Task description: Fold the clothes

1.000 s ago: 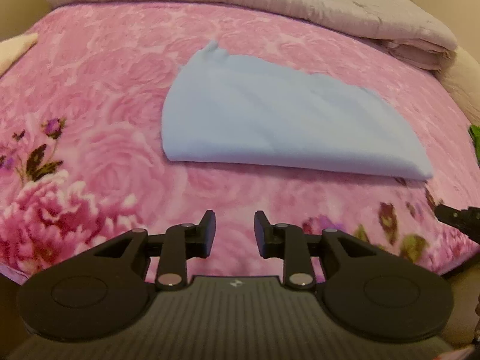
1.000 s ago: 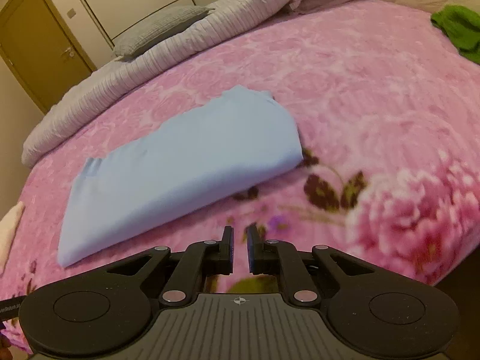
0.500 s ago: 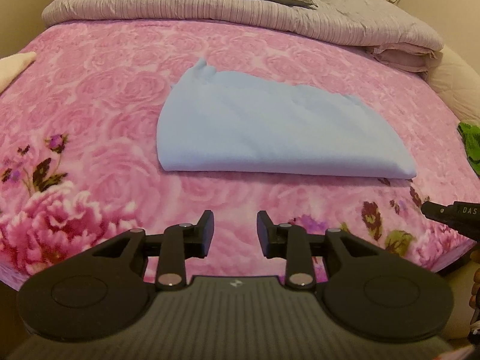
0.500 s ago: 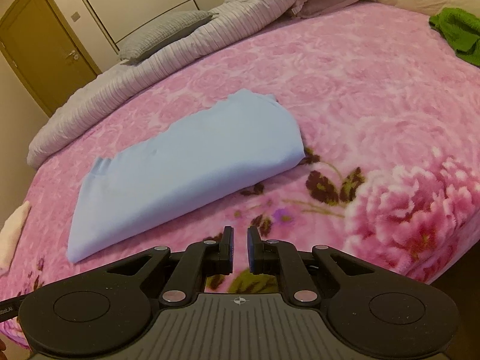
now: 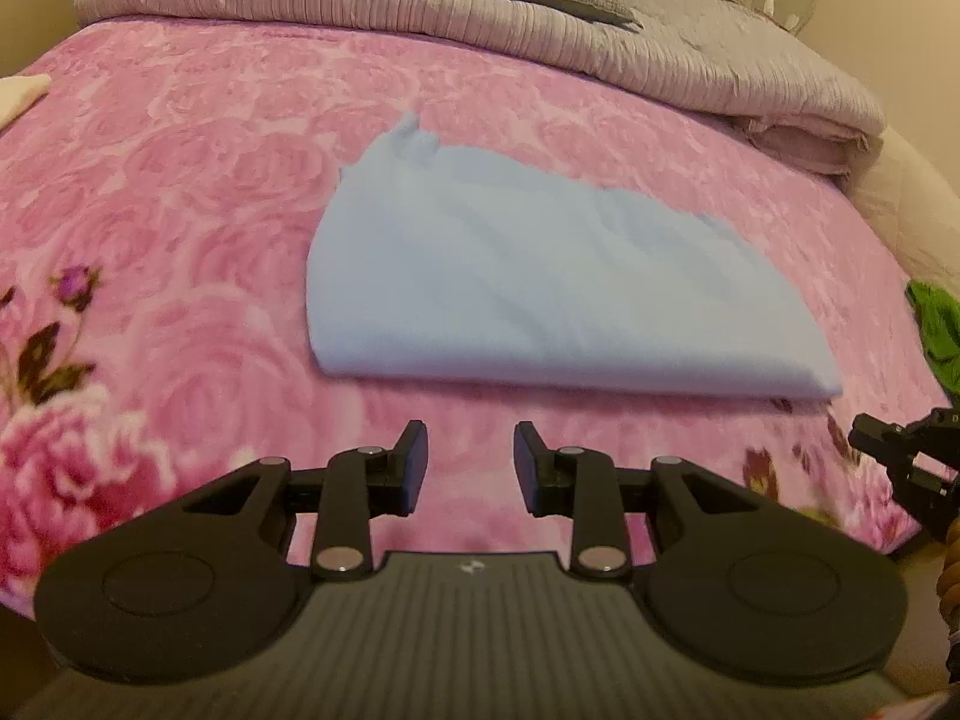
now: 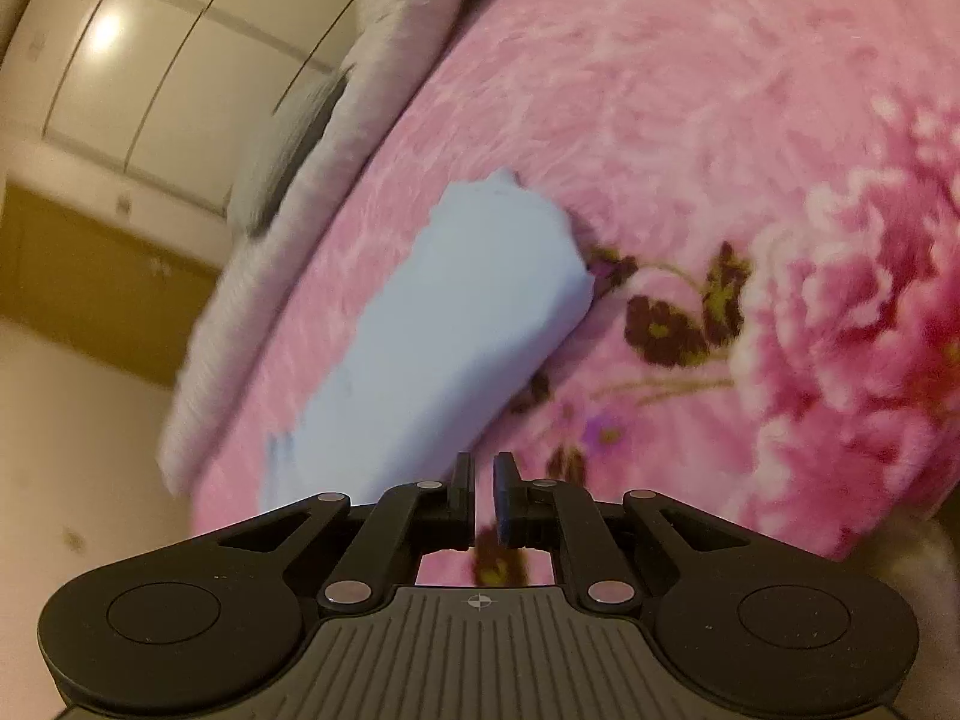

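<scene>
Folded blue cloth (image 5: 540, 294) lies flat mid-bed on the pink blanket (image 5: 180, 180). Left gripper (image 5: 471, 462) gapes wide, empty; right gripper (image 6: 483, 495) nearly pinched shut, empty. Right view's tilted and smeary, and the green garment (image 5: 939, 330) gets cropped.

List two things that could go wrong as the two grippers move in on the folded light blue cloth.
1. The folded light blue cloth lies on a plush pink floral blanket; the left gripper, jaws open, might pinch blanket pile too.
2. The right gripper looks shut and tilted; unopened, it would likely shove the cloth and spoil the fold.
</scene>
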The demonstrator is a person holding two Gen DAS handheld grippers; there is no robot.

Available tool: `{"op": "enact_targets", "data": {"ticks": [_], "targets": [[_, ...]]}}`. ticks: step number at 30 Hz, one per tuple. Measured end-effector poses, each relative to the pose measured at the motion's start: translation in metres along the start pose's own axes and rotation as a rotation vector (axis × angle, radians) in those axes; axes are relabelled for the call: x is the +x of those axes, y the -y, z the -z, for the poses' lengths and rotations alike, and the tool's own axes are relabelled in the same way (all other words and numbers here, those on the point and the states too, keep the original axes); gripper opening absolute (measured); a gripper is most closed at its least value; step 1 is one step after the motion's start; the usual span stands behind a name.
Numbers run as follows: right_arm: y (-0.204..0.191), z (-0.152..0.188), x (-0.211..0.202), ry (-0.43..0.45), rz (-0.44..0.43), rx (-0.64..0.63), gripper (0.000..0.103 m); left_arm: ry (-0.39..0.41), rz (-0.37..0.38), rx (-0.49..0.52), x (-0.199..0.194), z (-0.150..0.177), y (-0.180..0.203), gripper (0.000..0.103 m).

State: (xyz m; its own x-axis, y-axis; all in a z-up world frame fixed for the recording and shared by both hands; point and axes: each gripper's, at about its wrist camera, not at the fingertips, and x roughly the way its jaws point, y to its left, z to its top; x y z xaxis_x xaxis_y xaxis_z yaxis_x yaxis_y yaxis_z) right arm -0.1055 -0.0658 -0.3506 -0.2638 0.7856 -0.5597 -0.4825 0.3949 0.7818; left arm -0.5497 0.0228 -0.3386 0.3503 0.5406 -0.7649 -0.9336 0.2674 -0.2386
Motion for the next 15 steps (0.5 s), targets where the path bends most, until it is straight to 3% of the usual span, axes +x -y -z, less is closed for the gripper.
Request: {"op": "enact_targets", "data": {"ticks": [7, 8, 10, 15], "targets": [[0.032, -0.029, 0.021, 0.053, -0.063, 0.277, 0.011, 0.025, 0.031, -0.019, 0.026, -0.024, -0.006, 0.027], [0.034, -0.031, 0.025, 0.056, -0.056, 0.293, 0.016, 0.026, 0.037, -0.021, 0.029, -0.027, -0.006, 0.027], [0.038, -0.036, 0.031, 0.064, -0.046, 0.324, 0.068, 0.026, 0.047, -0.025, 0.036, -0.032, -0.007, 0.027], [0.039, -0.039, 0.032, 0.085, -0.078, 0.316, 0.068, 0.022, 0.071, -0.040, 0.048, -0.037, -0.009, 0.027]]}}
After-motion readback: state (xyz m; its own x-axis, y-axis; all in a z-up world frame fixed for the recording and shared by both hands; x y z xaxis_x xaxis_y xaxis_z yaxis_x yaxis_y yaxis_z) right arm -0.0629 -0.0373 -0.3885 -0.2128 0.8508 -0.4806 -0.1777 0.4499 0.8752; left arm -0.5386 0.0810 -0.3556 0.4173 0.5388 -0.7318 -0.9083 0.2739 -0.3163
